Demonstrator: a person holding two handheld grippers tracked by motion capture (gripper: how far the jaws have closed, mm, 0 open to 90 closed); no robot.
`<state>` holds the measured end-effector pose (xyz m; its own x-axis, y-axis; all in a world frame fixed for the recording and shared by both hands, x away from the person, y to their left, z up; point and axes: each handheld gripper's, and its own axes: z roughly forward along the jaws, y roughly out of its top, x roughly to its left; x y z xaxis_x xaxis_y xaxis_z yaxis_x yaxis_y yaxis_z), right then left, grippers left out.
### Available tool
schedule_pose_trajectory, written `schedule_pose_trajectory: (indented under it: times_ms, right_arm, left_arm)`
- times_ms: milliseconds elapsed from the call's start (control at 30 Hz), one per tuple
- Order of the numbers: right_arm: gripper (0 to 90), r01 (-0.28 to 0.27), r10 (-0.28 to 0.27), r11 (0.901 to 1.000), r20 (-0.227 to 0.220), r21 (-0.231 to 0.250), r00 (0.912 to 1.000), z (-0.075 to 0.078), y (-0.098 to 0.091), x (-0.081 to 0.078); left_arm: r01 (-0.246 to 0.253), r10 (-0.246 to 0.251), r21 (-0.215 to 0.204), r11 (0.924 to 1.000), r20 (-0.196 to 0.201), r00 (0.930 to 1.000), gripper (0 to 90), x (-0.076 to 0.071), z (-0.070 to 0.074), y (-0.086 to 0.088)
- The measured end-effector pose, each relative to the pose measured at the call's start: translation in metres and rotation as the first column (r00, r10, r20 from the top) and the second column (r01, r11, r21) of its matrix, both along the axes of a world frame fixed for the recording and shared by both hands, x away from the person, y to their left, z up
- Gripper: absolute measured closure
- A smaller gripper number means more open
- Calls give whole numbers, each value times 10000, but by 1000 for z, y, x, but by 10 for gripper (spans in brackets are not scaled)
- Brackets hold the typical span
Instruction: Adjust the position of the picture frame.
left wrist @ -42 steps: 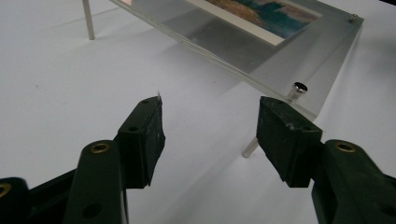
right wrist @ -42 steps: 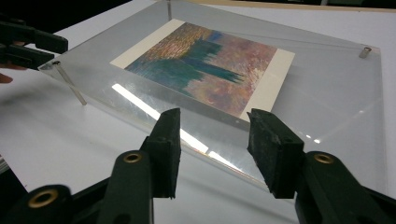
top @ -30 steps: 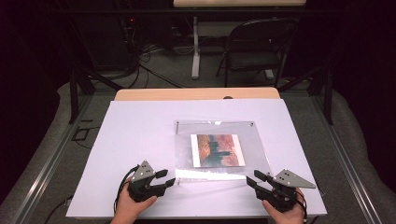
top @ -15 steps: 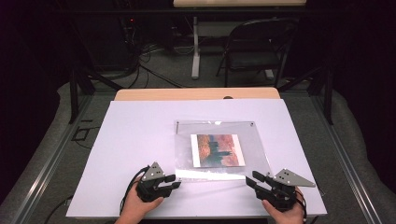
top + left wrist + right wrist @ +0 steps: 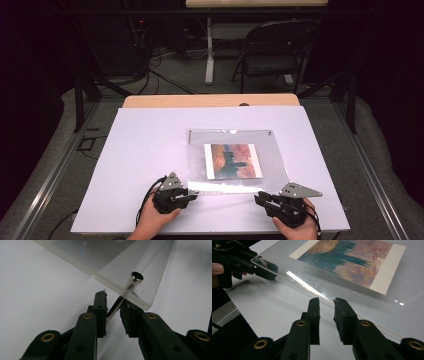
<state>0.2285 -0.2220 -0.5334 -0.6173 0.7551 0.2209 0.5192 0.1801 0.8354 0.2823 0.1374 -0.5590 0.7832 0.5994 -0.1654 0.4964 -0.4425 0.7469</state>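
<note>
A clear acrylic frame (image 5: 280,150) lies on the white table (image 5: 145,145) with a landscape picture (image 5: 233,161) inside it. My left gripper (image 5: 192,192) is at the frame's near left corner. In the left gripper view its jaws (image 5: 113,302) stand slightly apart on either side of a metal pin (image 5: 136,277) that runs through the acrylic corner (image 5: 130,255). My right gripper (image 5: 260,199) sits near the frame's near right corner. Its jaws (image 5: 326,302) are a little apart with nothing between them, pointing at the front edge; the picture (image 5: 352,260) and left gripper (image 5: 265,266) lie beyond.
More metal pins mark the frame's far corners (image 5: 270,133). A wooden table edge (image 5: 210,100) shows behind the white surface. A folding chair (image 5: 275,50) and cables stand on the floor beyond. Bare white table lies left of the frame.
My left gripper has slid right along the table's front to the frame's near left corner. The right gripper and the frame have stayed put.
</note>
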Motion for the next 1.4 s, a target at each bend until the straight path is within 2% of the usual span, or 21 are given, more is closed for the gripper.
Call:
schedule_pose_trajectory:
  times_ms: [33, 67, 100, 133, 167, 200, 233, 333, 367, 500, 633, 700, 733, 767, 900, 1067, 1100, 1233, 1300, 1367, 1400]
  right_arm:
    - [795, -103, 103, 9999, -41, -18, 9999, -1, 4, 0]
    - [795, -103, 103, 9999, -41, -18, 9999, -1, 4, 0]
    - [839, -176, 184, 9996, -399, 209, 9990, -2, 7, 2]
    - [839, -176, 184, 9996, -399, 209, 9990, -2, 7, 2]
    - [878, -215, 234, 9994, -674, 285, 9974, -4, 11, 2]
    - [878, -215, 234, 9994, -674, 285, 9974, -4, 11, 2]
    - [898, -278, 300, 9993, -901, 255, 9955, -4, 16, 4]
    - [900, -366, 387, 9991, -1078, 210, 9934, -5, 24, 6]
    - [900, -442, 436, 9990, -1251, -24, 9912, -5, 29, 7]
    - [900, -628, 588, 9977, -1434, -235, 9879, -7, 37, 10]
    - [900, -648, 622, 9979, -2252, -43, 9723, -9, 42, 19]
    - [900, -593, 582, 9982, -2488, 27, 9668, -9, 41, 23]
    - [900, -593, 582, 9982, -2488, 27, 9668, -9, 41, 23]
    - [900, -529, 602, 9980, -2832, 333, 9572, -9, 39, 26]
    - [900, -502, 645, 9972, -3030, 547, 9508, -10, 39, 31]
    - [900, -436, 537, 9983, -3246, 385, 9443, -11, 40, 37]
    - [900, -396, 524, 9982, -3359, 450, 9404, -9, 40, 39]
    - [900, -468, 681, 9965, -3504, 689, 9341, -7, 38, 44]
    - [900, -493, 699, 9965, -3539, 671, 9327, -6, 38, 44]
    - [900, -557, 704, 9972, -3714, 501, 9258, -4, 37, 47]
    - [900, -557, 704, 9972, -3714, 501, 9258, -4, 37, 47]
  left_arm:
    - [-65, 62, 262, 9996, 138, 9999, 775, -1, -2, -3]
    - [-65, 62, 262, 9996, 138, 9999, 784, -1, -2, -3]
    - [-97, 94, 221, 9997, 124, 9999, 786, -1, -1, -2]
    - [-97, 94, 221, 9997, 124, 9999, 787, -1, -1, -2]
    - [-123, 122, 184, 9998, 100, 9999, 788, -1, -1, -2]
    - [-123, 122, 184, 9998, 100, 9999, 790, -1, -1, -2]
    - [-105, 97, 309, 9995, 263, 9996, 795, -2, -1, -3]
    - [-52, 46, 232, 9997, 256, 9997, 802, -2, -1, -2]
    - [18, -19, 86, 10000, 97, 10000, 817, -2, 0, -1]
    - [5, -5, 60, 10000, 98, 10000, 819, -2, 0, -1]
    - [38, -38, 69, 10000, 84, 10000, 823, -2, 2, -1]
    - [38, -39, 46, 10000, 81, 10000, 824, -2, 2, -1]
    - [38, -39, 46, 10000, 81, 10000, 824, -2, 2, -1]
    - [58, -58, -2, 10000, 21, 10000, 824, -3, 3, 0]
    - [68, -68, 23, 10000, 87, 9999, 825, -3, 5, 0]
    - [230, -228, -142, 9996, 136, 9996, 831, -6, 8, 1]
    - [314, -312, -119, 9994, 156, 9994, 831, -7, 8, 0]
    - [238, -236, -168, 9996, 141, 9996, 832, -9, 9, 0]
    - [302, -299, -219, 9993, 139, 9995, 832, -8, 9, 0]
    - [241, -238, -281, 9993, 108, 9997, 832, -9, 10, 1]
    - [241, -238, -281, 9993, 108, 9997, 833, -9, 10, 1]
